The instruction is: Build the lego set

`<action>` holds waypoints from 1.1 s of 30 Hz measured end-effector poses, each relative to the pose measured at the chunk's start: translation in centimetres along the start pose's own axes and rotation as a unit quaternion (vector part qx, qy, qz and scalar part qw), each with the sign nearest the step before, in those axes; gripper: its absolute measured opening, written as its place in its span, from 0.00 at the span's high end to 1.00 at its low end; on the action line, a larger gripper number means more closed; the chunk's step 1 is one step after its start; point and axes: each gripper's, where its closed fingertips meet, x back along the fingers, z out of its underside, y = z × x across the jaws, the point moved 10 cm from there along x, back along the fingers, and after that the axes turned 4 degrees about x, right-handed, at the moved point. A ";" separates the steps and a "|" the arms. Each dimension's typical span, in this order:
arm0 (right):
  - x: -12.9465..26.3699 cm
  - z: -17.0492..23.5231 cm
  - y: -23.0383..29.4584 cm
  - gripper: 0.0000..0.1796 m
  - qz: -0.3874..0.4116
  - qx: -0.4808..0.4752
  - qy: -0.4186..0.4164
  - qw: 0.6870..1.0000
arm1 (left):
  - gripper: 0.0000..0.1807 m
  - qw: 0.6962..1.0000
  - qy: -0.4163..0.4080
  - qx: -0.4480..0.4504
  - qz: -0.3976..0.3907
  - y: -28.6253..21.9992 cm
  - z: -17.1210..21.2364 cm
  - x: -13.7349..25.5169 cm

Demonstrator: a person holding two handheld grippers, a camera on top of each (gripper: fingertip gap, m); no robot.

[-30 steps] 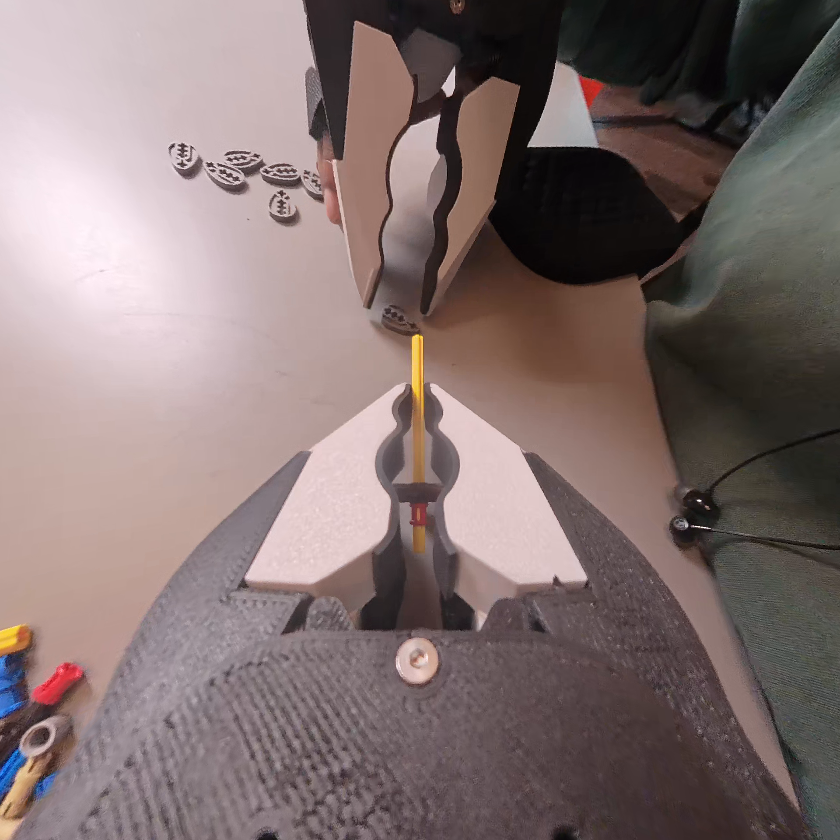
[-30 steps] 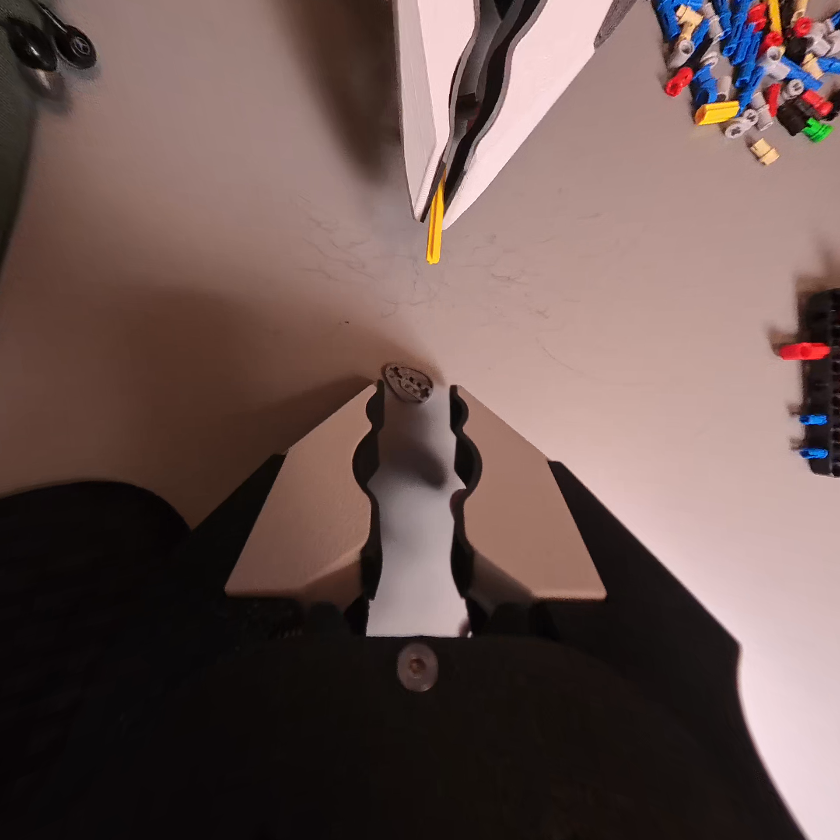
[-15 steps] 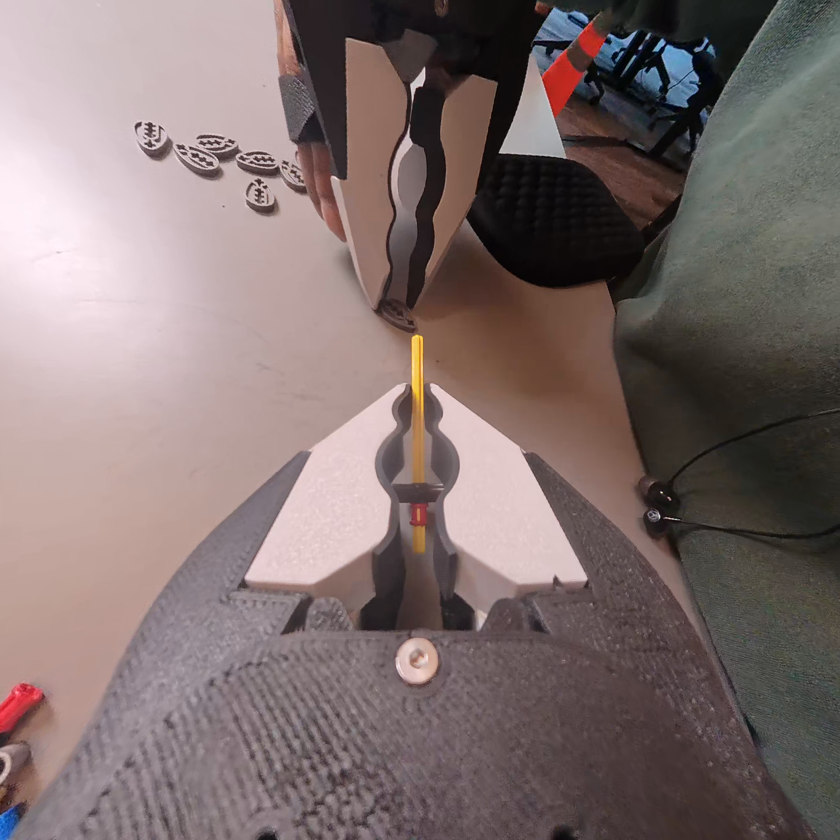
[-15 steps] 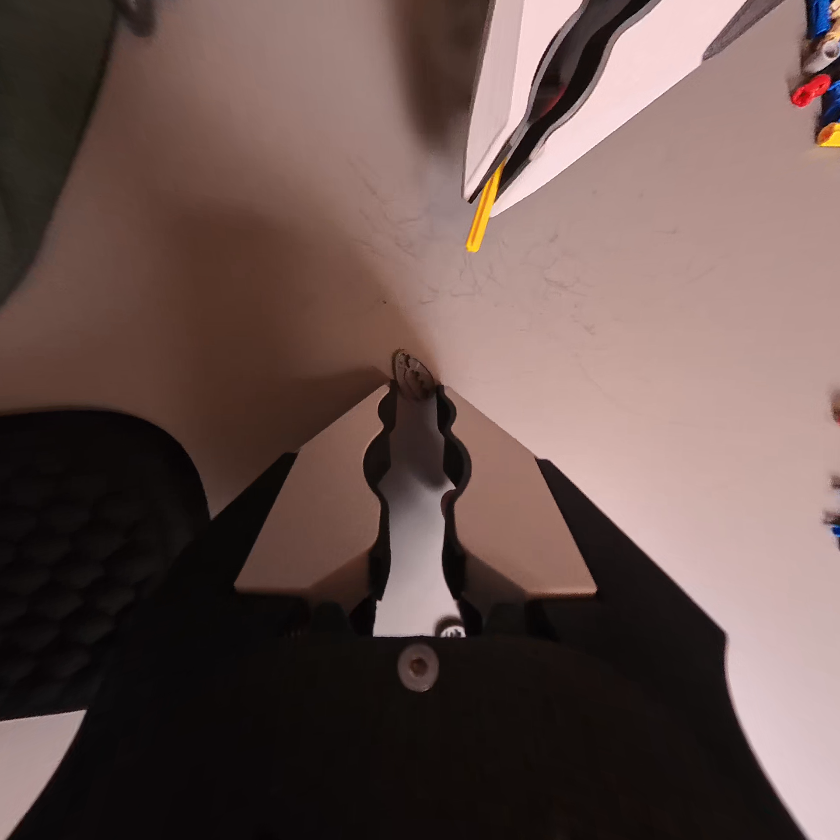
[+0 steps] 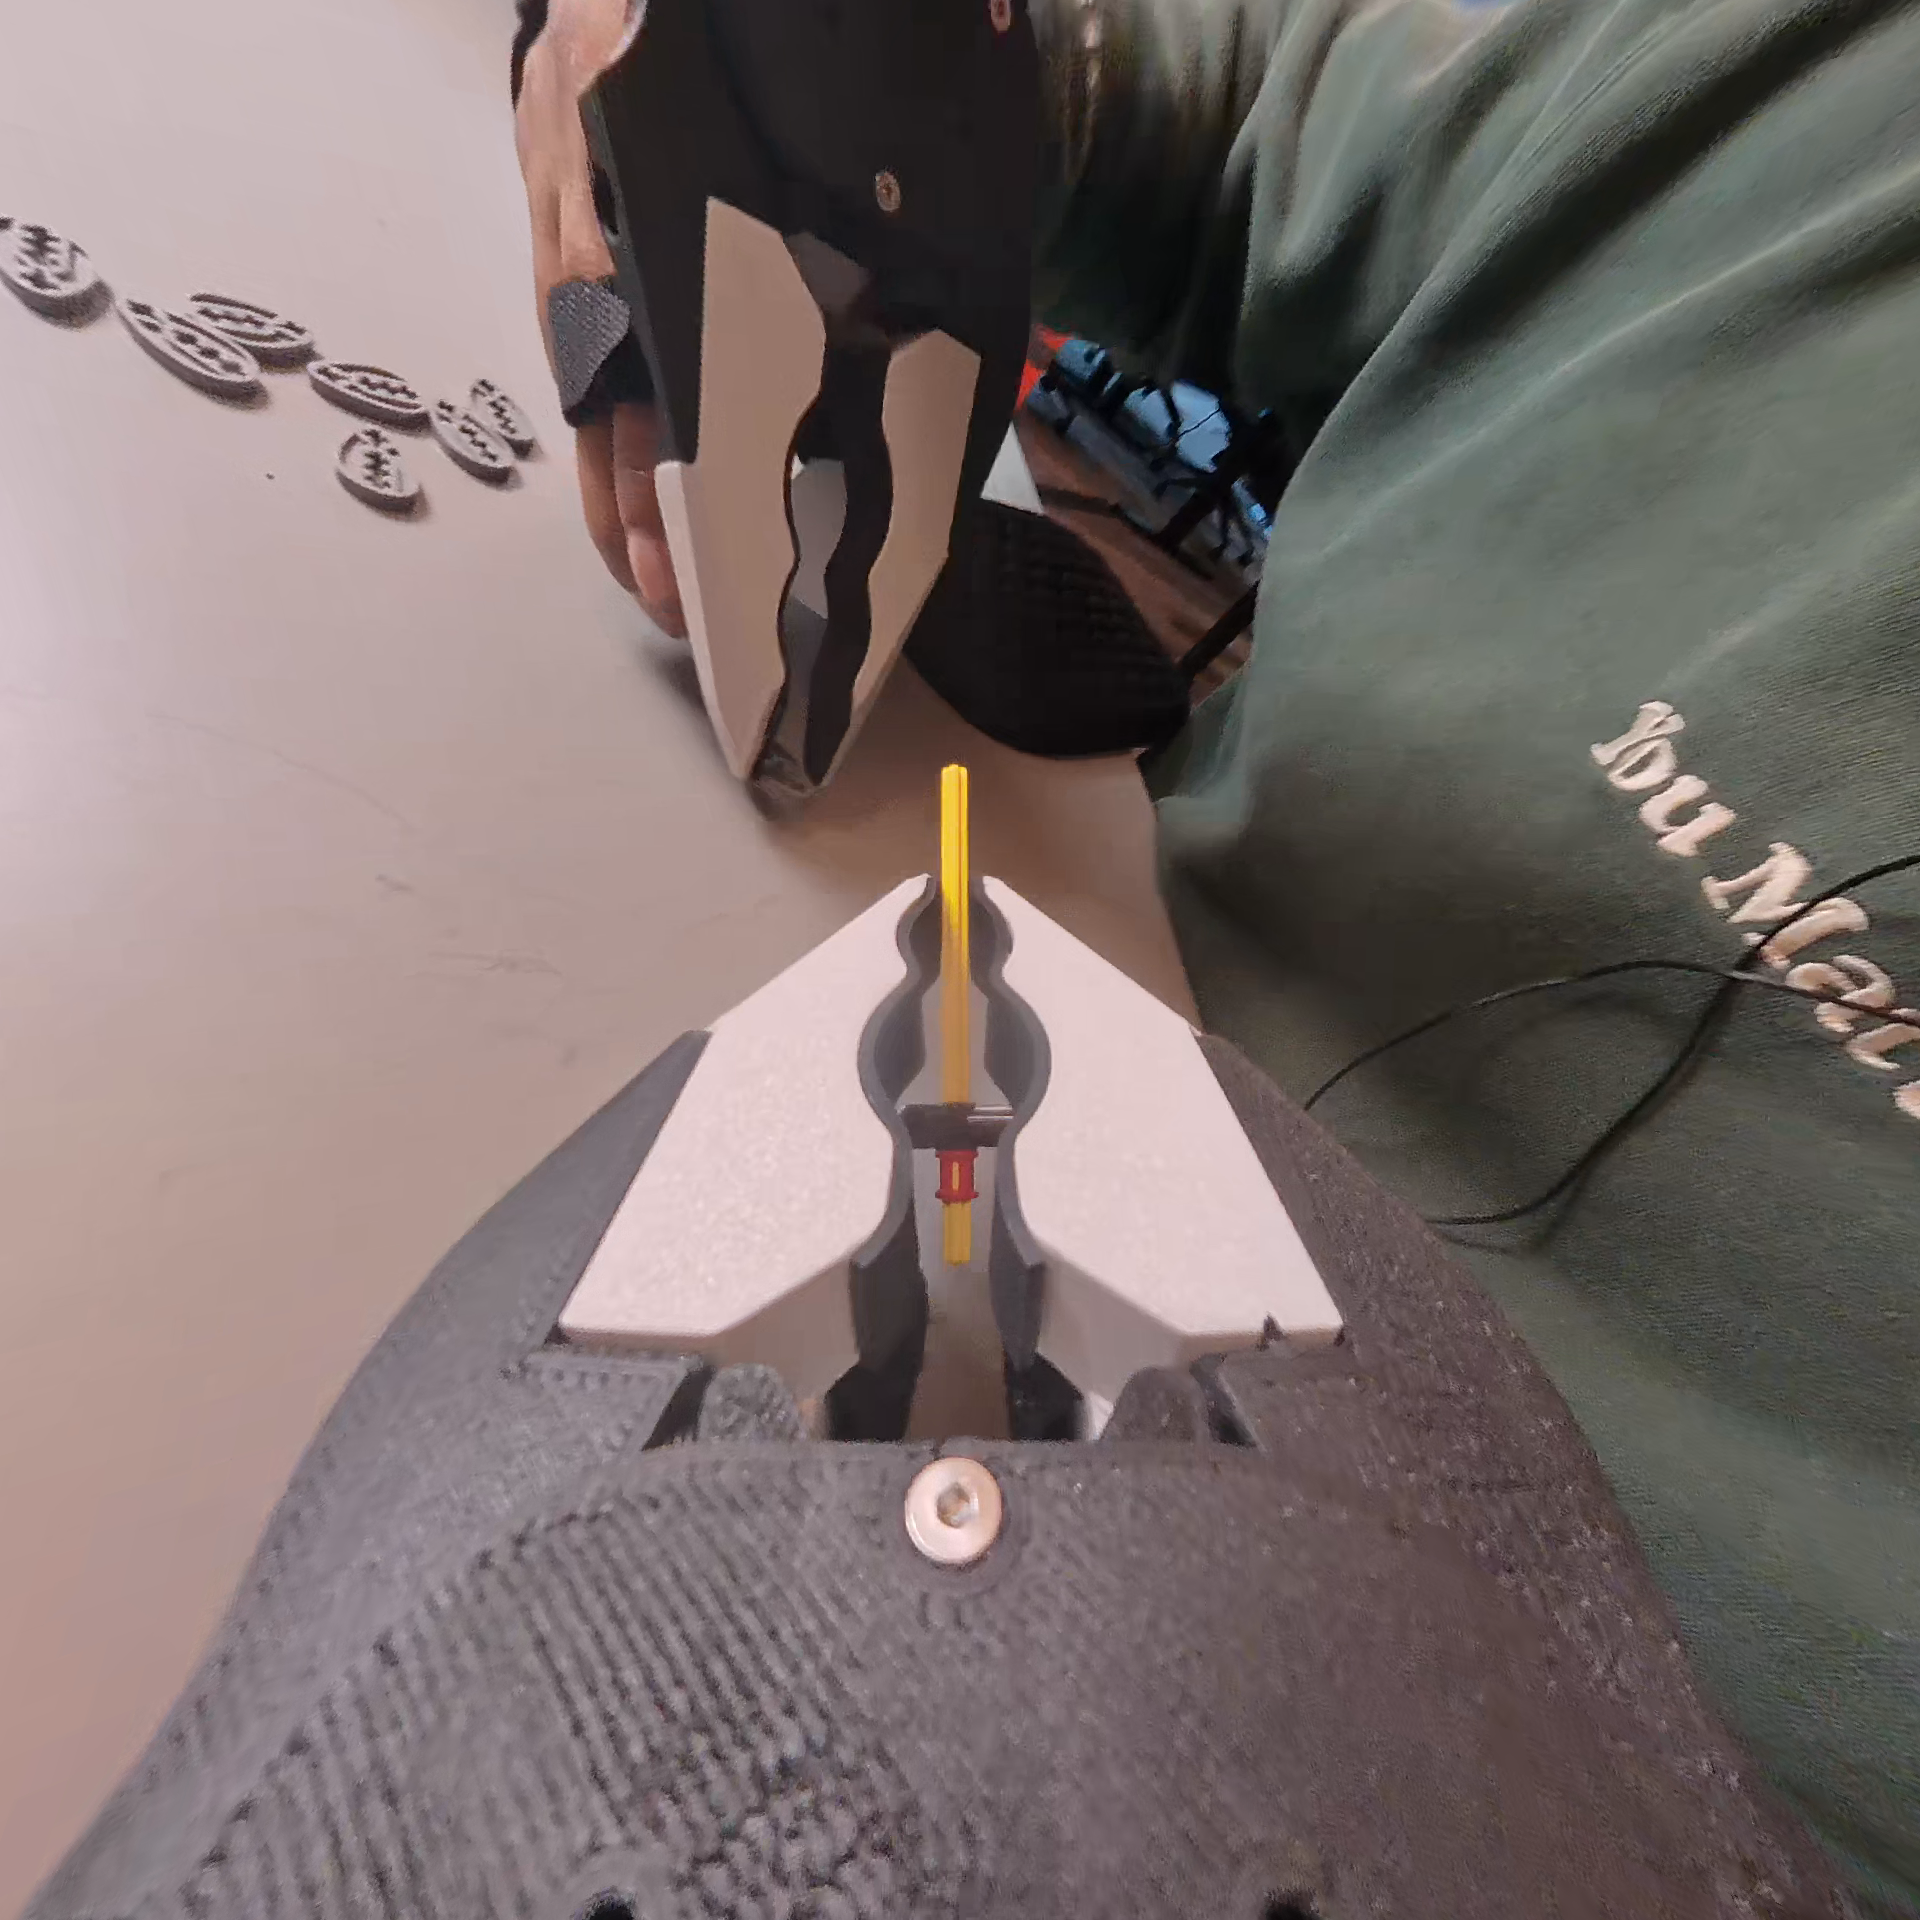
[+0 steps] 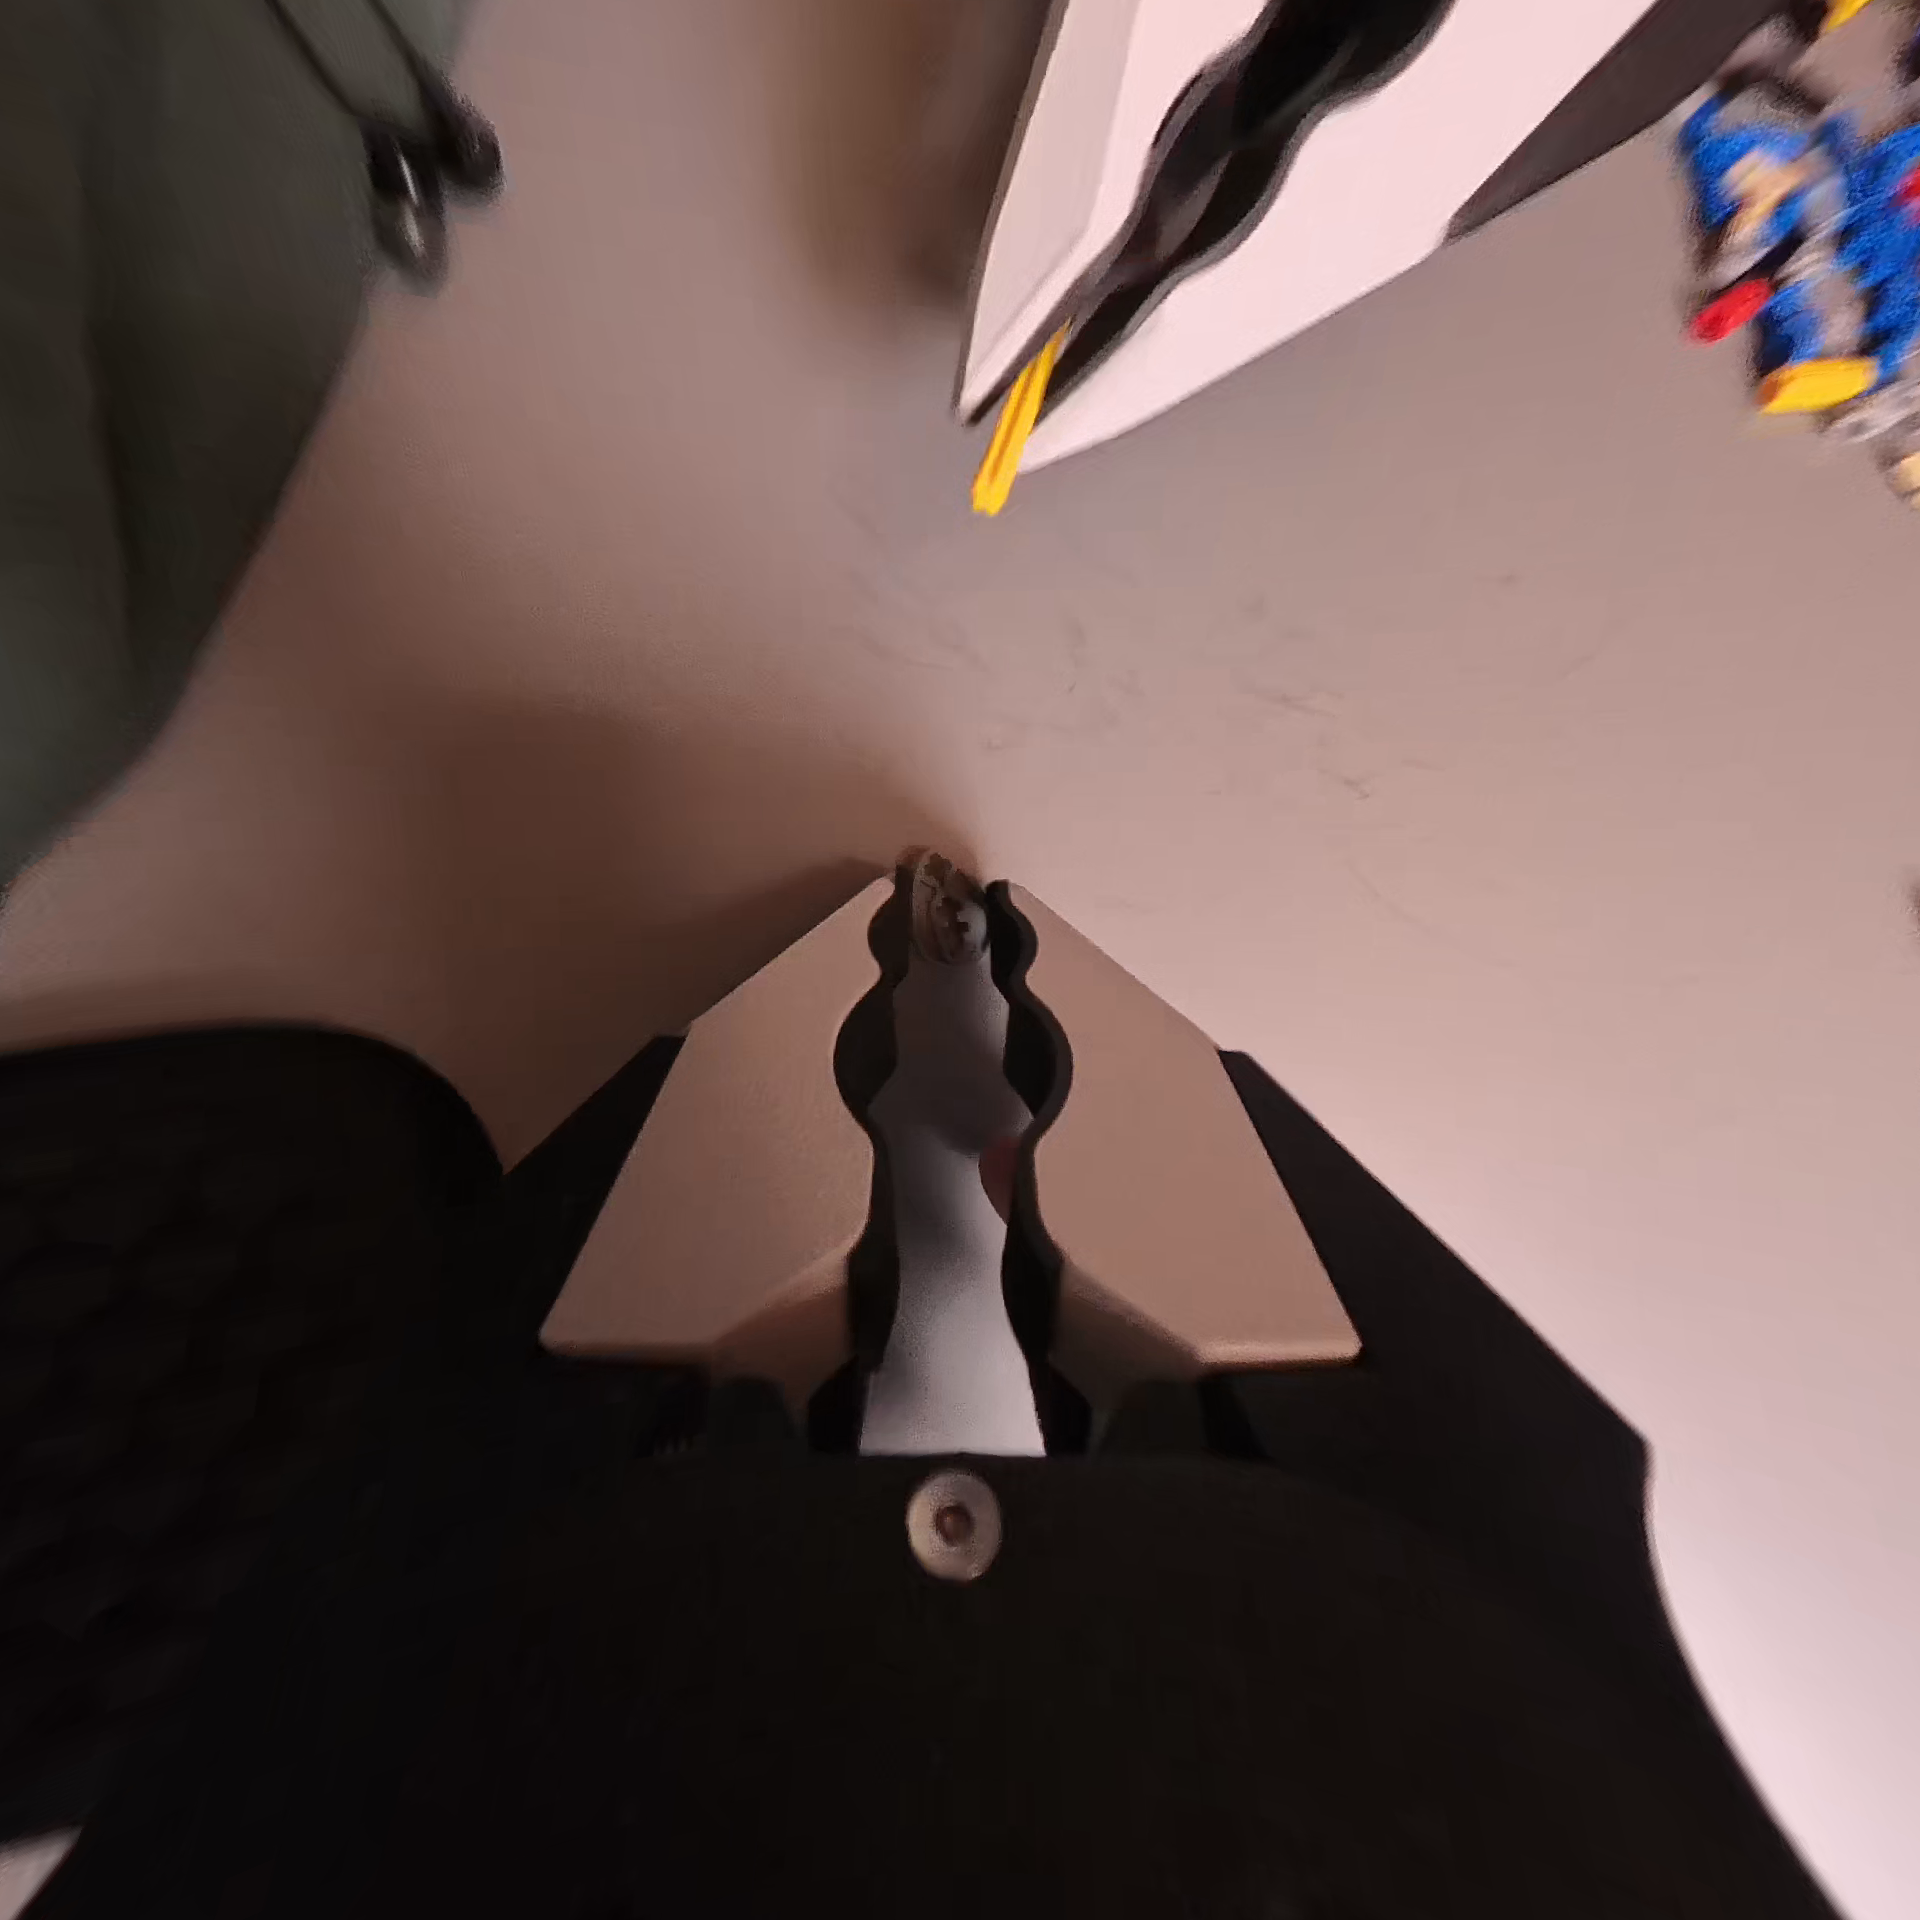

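My left gripper [image 5: 954, 891] is shut on a thin yellow axle [image 5: 954, 821] that sticks out past its tips. A black piece [image 5: 956, 1120] and a red bush [image 5: 956, 1174] sit on the axle between the fingers. My right gripper [image 6: 943, 885] is shut on a small grey oval toothed piece [image 6: 940, 923], held on edge at its tips just above the table. In the left wrist view the right gripper [image 5: 781, 756] points down, close beyond the axle's end. In the right wrist view the left gripper [image 6: 1016, 400] and axle [image 6: 1010, 457] are at the upper right.
Several more grey oval pieces [image 5: 218, 348] lie on the beige table [image 5: 312, 883] to the far left. A blurred pile of blue, red and yellow parts [image 6: 1818, 260] lies at the upper right. A person's green sleeve [image 5: 1558, 520] and a black cable [image 5: 1558, 1039] fill the right side. The grippers' ends are close to 7 cm from one another.
My right gripper has closed on the grey oval piece and tipped it onto its edge. The left gripper with the axle has stayed shut and shifted sideways relative to the right one.
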 end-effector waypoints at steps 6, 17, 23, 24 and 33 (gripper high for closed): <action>3.8 -2.0 -0.1 0.93 0.057 -0.065 -0.328 0.941 | 0.98 0.993 -0.061 0.053 0.082 -0.4 -0.9 -0.2; 3.2 -0.9 -1.0 0.93 0.014 -0.128 -0.473 0.872 | 0.98 0.956 -0.165 0.183 0.160 -0.3 -2.0 0.0; 3.0 -0.4 -2.0 0.94 -0.004 -0.178 -0.518 0.837 | 0.99 0.943 -0.200 0.221 0.149 -0.3 -2.3 0.5; 3.1 -0.4 -2.2 0.94 -0.011 -0.185 -0.527 0.829 | 0.99 0.943 -0.201 0.225 0.143 -0.3 -2.3 0.6; 2.4 -0.4 -3.5 0.94 -0.033 -0.208 -0.540 0.815 | 0.99 0.939 -0.211 0.235 0.138 -0.1 -2.1 1.4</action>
